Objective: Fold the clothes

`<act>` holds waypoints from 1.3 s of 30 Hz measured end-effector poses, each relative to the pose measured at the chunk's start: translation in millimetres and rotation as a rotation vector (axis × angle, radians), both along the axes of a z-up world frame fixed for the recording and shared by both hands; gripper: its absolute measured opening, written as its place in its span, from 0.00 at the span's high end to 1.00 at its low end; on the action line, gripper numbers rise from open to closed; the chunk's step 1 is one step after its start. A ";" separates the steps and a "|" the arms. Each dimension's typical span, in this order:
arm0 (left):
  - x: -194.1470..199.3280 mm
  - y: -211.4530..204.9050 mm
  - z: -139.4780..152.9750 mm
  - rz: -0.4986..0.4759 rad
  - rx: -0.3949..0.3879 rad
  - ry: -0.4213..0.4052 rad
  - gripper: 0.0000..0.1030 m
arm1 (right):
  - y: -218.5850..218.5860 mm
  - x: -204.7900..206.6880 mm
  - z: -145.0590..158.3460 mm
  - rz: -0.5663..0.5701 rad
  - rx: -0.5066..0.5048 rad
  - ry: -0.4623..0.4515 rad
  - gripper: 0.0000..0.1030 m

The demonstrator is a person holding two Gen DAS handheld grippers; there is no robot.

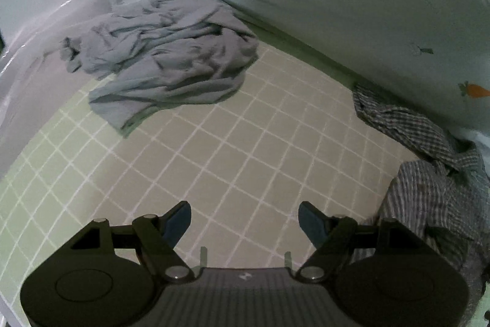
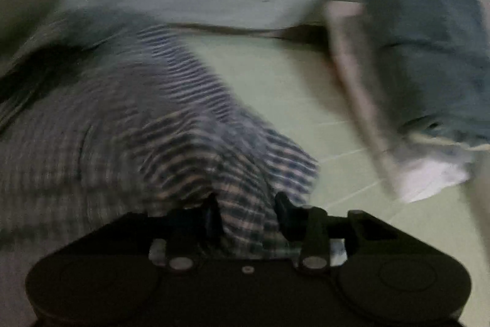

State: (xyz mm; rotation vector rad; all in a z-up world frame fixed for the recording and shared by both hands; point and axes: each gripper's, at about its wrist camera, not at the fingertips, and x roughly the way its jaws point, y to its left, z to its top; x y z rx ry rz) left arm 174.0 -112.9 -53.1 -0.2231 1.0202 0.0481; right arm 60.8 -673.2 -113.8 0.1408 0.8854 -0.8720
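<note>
Between right tongs (image 2: 248, 209), checked shirt (image 2: 147, 124) bunched

The grey garment (image 1: 165, 51) is looking like soft, matt, creased cloth. The checked shirt (image 2: 171, 124) is showing thin woven fabric. The gridded mat (image 1: 232, 149) is appearing smooth and matt.

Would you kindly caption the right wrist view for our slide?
Right hand-held gripper with checked shirt bunched between its fingers, over green gridded mat.
</note>
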 end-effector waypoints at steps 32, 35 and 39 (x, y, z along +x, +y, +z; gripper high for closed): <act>-85.5 -58.7 14.3 -0.187 -0.081 -0.039 0.24 | 147.1 -146.9 18.2 0.290 0.233 -0.159 0.97; -78.5 -93.9 10.7 -0.211 -0.087 -0.041 0.24 | 106.3 -159.0 35.2 0.292 0.147 -0.160 0.97; -67.8 -139.9 5.5 -0.244 -0.102 -0.043 0.24 | 41.0 -163.5 51.2 0.264 0.034 -0.149 0.97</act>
